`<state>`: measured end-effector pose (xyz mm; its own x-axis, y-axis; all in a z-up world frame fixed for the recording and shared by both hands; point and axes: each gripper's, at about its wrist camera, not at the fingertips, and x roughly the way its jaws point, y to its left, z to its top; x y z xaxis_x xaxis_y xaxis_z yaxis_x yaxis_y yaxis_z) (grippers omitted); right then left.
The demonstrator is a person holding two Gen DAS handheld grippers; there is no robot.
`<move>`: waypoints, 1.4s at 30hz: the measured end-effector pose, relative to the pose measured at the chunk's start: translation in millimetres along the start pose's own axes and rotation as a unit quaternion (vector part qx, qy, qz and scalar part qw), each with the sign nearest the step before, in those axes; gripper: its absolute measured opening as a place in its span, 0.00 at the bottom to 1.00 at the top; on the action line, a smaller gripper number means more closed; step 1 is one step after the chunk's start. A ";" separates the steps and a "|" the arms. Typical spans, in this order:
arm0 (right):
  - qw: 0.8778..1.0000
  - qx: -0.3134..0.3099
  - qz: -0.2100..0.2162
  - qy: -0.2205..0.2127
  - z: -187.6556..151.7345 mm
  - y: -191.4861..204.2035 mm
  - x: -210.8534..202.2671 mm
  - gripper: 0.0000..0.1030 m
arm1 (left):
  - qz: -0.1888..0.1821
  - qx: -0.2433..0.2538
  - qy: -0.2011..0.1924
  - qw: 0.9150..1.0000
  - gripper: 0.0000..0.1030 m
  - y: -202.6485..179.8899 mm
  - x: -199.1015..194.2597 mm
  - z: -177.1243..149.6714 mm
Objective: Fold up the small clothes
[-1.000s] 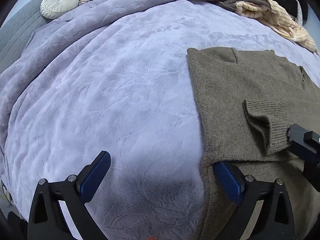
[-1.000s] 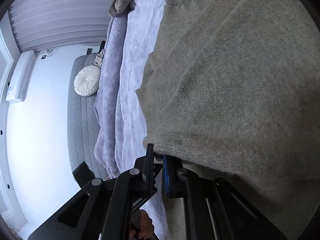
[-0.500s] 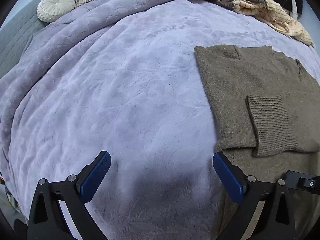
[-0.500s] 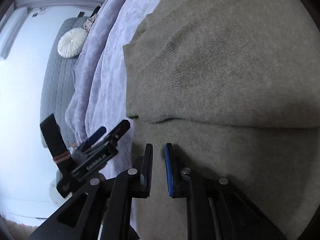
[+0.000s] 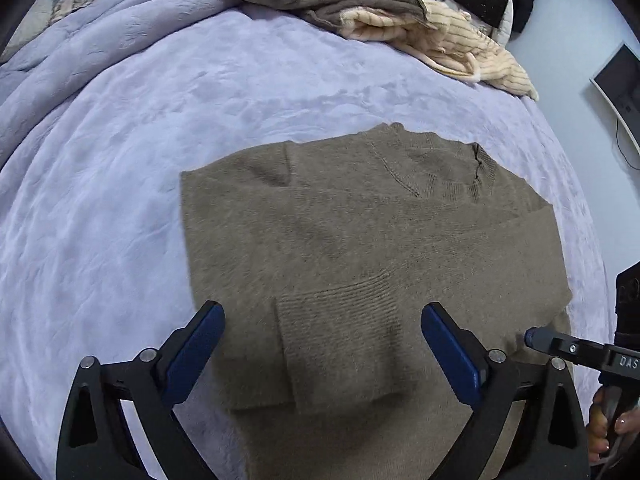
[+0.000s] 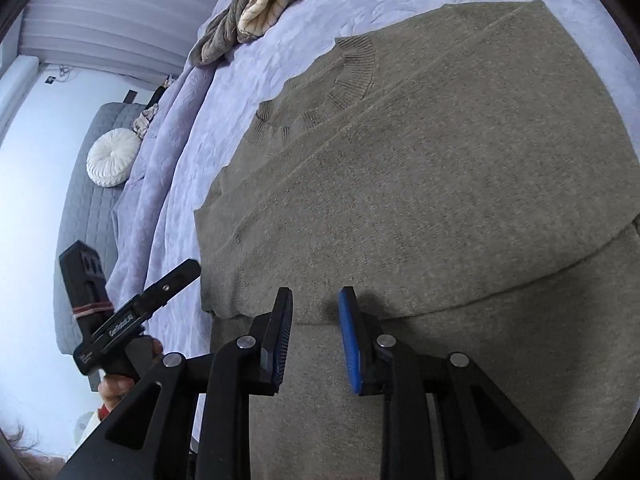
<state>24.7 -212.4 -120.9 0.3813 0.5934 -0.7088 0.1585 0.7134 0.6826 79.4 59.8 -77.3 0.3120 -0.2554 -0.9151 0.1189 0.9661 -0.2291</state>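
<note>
An olive-brown knit sweater [image 5: 360, 232] lies flat on the lilac bed cover, both sleeves folded in across the body; a ribbed cuff [image 5: 340, 320] lies near me. My left gripper [image 5: 320, 344] is open wide and empty, hovering above the cuff. The sweater fills the right wrist view [image 6: 440, 180]. My right gripper [image 6: 316, 336] is open a little and empty, just above the sweater's lower body near the folded sleeve edge. The right gripper also shows in the left wrist view [image 5: 560, 346], and the left gripper in the right wrist view [image 6: 160, 292].
A pile of unfolded clothes, grey-brown and cream striped [image 5: 400, 16], lies at the bed's far edge. The lilac bed cover [image 5: 120, 160] spreads to the left. A round white cushion [image 6: 112, 156] sits on a grey sofa. A monitor [image 5: 620, 80] hangs on the right wall.
My right gripper let go of the sleeve, which now lies flat, and opened slightly. My left gripper swung right, from over the bare bed cover to over the sweater.
</note>
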 end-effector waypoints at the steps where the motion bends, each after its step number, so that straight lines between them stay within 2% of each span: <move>1: 1.000 0.001 0.003 0.001 -1.6 -1.4 -2.2 0.26 | 0.005 0.004 0.015 1.000 0.76 -1.6 9.2 2.4; 2: 1.000 0.000 0.006 0.002 -4.6 -1.5 -2.5 0.26 | 0.008 0.003 0.033 0.999 0.64 -0.2 18.7 3.8; 3: 1.000 -0.001 0.007 0.004 -7.6 -1.8 -2.3 0.26 | 0.006 -0.002 0.043 0.999 0.58 1.9 24.7 4.0; 4: 1.000 -0.004 0.005 0.005 -9.7 -4.1 -3.6 0.26 | 0.005 -0.004 0.042 0.999 0.45 3.3 24.9 4.7; 5: 1.000 -0.008 -0.001 0.005 -10.8 -5.7 -4.8 0.26 | 0.001 -0.004 0.038 0.999 0.20 3.7 22.7 6.3; 6: 1.000 -0.010 -0.007 0.001 -12.0 -7.7 -6.3 0.26 | -0.012 -0.006 0.039 0.999 0.09 3.4 19.6 8.4; 7: 1.000 -0.012 -0.014 -0.004 -11.5 -10.4 -9.7 0.26 | -0.024 -0.012 0.037 0.999 0.10 3.0 15.8 10.8; 11: 0.998 -0.006 -0.046 -0.048 9.1 -24.5 -28.5 0.26 | -0.010 0.015 -0.001 1.000 0.10 -5.9 2.4 25.3; 13: 0.995 0.000 -0.063 -0.071 22.6 -36.0 -40.2 0.26 | -0.006 0.013 0.000 1.000 0.10 -3.7 7.9 31.0; 15: 0.991 0.003 -0.104 -0.088 32.6 -49.2 -48.8 0.26 | 0.000 0.007 0.010 1.000 0.10 1.9 16.9 31.4; 17: 0.986 0.015 -0.144 -0.081 37.4 -66.2 -48.0 0.26 | 0.007 -0.001 0.024 1.000 0.10 7.0 23.8 26.9; 18: 0.984 0.027 -0.158 -0.075 37.5 -77.5 -47.7 0.21 | 0.014 -0.006 0.025 1.000 0.10 9.7 23.6 23.5; 20: 0.986 0.038 -0.143 -0.073 35.2 -93.1 -51.9 0.16 | 0.021 -0.010 0.018 1.000 0.10 15.2 16.3 14.9; 23: 0.986 0.030 -0.146 -0.071 30.6 -96.7 -58.3 0.15 | 0.078 -0.014 0.022 0.997 0.10 26.5 5.2 3.8; 26: 0.986 0.026 -0.151 -0.062 27.8 -91.2 -59.5 0.19 | 0.081 -0.041 0.034 0.995 0.10 38.3 -7.1 -8.9; 29: 0.986 0.023 -0.155 -0.052 25.5 -84.0 -61.5 0.19 | 0.106 -0.048 0.040 0.992 0.11 38.0 -21.3 -23.5; 32: 0.987 0.020 -0.151 -0.040 22.7 -77.3 -62.6 0.21 | 0.109 -0.068 0.044 0.991 0.11 37.2 -32.4 -37.6; 33: 0.988 0.019 -0.150 -0.036 21.2 -75.8 -63.3 0.21 | 0.113 -0.073 0.046 0.990 0.12 35.8 -34.2 -41.7; 34: 0.988 0.018 -0.148 -0.032 19.6 -74.3 -64.0 0.21 | 0.115 -0.077 0.047 0.989 0.38 34.6 -35.6 -45.0; 35: 0.989 0.017 -0.146 -0.029 17.4 -72.6 -64.5 0.22 | 0.119 -0.084 0.044 0.988 0.85 34.5 -38.3 -49.3; 36: 0.989 0.016 -0.144 -0.024 15.2 -70.8 -64.4 0.22 | 0.127 -0.094 0.037 0.987 0.99 32.1 -40.3 -51.5; 38: 0.990 0.013 -0.141 -0.015 10.9 -67.9 -62.8 0.24 | 0.124 -0.100 0.024 0.987 1.00 27.8 -46.4 -56.5; 42: 0.991 0.009 -0.135 0.002 1.4 -64.5 -58.3 0.25 | 0.125 -0.115 0.043 0.985 1.00 22.0 -40.6 -64.7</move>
<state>-6.5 -293.5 -123.4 0.3185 0.3834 -0.8669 0.2713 0.8394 0.4709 8.4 93.8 -66.7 0.2223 -0.0130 -0.9749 -0.1707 0.9840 -0.0520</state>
